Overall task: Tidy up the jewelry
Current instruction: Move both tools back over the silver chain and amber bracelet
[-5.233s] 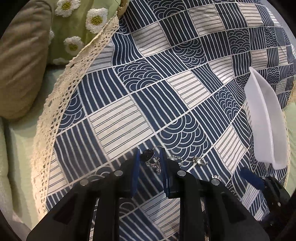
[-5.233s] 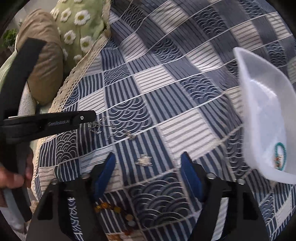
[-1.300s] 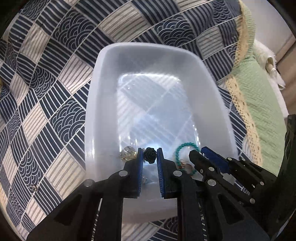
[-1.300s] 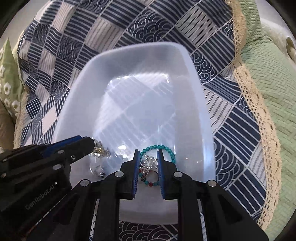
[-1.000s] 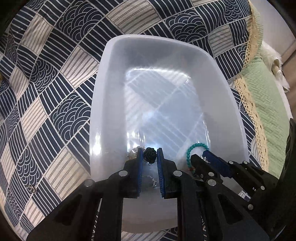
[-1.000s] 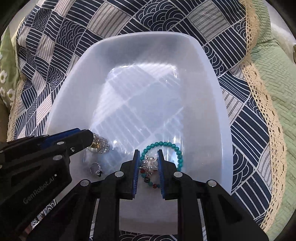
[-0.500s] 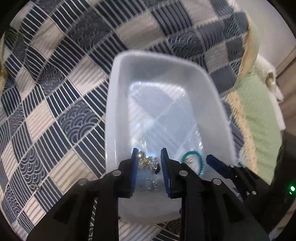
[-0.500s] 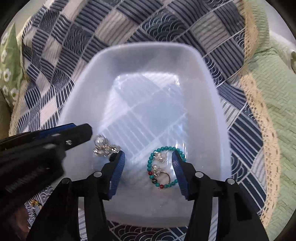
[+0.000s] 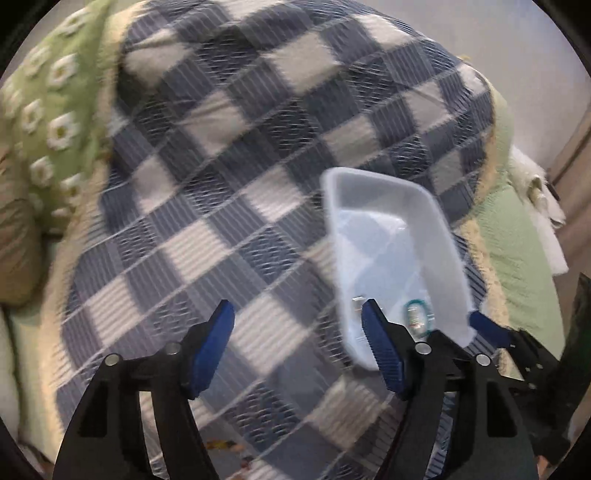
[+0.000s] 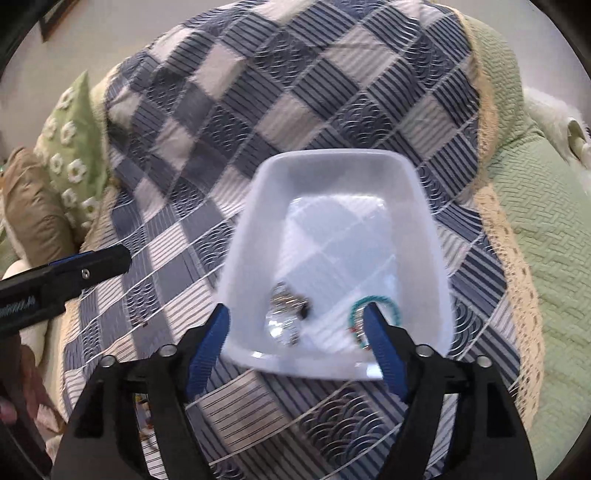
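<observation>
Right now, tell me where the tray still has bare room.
The white tray's far half is bare. Its near end is crowded: silver pieces near-left, the teal bead bracelet near-right, with only a narrow strip between them.

A home, plainly, a sofa or a bed in a lived-in room; a navy-and-white patchwork throw [image 10: 295, 110] covers the soft surface, its lace trim [image 10: 517, 280] running down the right edge; beneath it lies a green quilted cover [image 10: 546, 206]; at the far left corner sit a green daisy-print cushion [image 10: 74, 147] and a tan pillow [image 10: 33, 206]; a pale wall [image 9: 498, 33] rises behind; a white plastic tray [image 10: 424, 206] holding jewellery rests on the throw.
</observation>
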Tool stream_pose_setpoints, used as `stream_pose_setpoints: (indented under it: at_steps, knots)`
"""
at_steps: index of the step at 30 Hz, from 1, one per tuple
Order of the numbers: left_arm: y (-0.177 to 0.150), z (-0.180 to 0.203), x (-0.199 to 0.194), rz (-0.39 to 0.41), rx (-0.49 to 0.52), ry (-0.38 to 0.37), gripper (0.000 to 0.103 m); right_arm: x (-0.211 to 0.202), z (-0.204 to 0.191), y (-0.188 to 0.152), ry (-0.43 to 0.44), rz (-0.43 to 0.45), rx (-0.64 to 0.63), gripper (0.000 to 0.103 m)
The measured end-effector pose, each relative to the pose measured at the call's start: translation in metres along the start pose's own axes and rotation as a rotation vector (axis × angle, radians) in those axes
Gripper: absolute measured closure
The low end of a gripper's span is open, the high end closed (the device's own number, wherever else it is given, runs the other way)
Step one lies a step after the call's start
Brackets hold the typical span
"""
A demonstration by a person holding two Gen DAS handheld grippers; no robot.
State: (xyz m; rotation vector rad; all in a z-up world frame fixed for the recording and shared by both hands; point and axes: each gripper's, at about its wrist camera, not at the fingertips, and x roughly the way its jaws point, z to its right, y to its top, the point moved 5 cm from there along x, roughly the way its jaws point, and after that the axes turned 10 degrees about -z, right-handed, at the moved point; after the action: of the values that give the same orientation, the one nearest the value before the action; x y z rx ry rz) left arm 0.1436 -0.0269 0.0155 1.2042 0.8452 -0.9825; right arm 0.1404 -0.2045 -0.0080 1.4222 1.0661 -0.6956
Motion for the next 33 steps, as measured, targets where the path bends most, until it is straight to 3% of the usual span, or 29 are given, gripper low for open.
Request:
stream_pose_setpoints:
  at_steps: [2, 7, 11, 15, 24, 29, 33]
  knots:
    - [-0.007, -0.023, -0.004, -0.013, -0.03, 0.012, 0.027, 0.0, -0.015, -0.008, 0.026, -0.004, -0.009, 0.021]
    - [-0.025, -0.076, 0.0, -0.055, -0.112, 0.022, 0.025, 0.014, -0.054, -0.027, 0.093, -0.06, -0.033, 0.02]
    - [-0.051, -0.102, 0.023, -0.128, -0.157, 0.082, 0.025, 0.032, -0.079, -0.043, 0.073, -0.105, -0.087, 0.021]
    - [-0.063, -0.104, 0.04, -0.138, -0.106, 0.15, 0.025, 0.046, -0.093, -0.051, 0.034, -0.134, -0.129, 0.021]
    - [-0.054, -0.097, 0.077, -0.156, -0.079, 0.134, 0.025, 0.056, -0.091, -0.051, 0.022, -0.156, -0.129, 0.021]
    - [-0.049, -0.104, 0.108, -0.219, -0.065, 0.178, 0.025, 0.059, -0.085, -0.051, 0.019, -0.167, -0.122, 0.021]
    - [-0.048, -0.11, 0.12, -0.235, -0.072, 0.184, 0.034, 0.062, -0.081, -0.049, 0.018, -0.175, -0.117, 0.021]
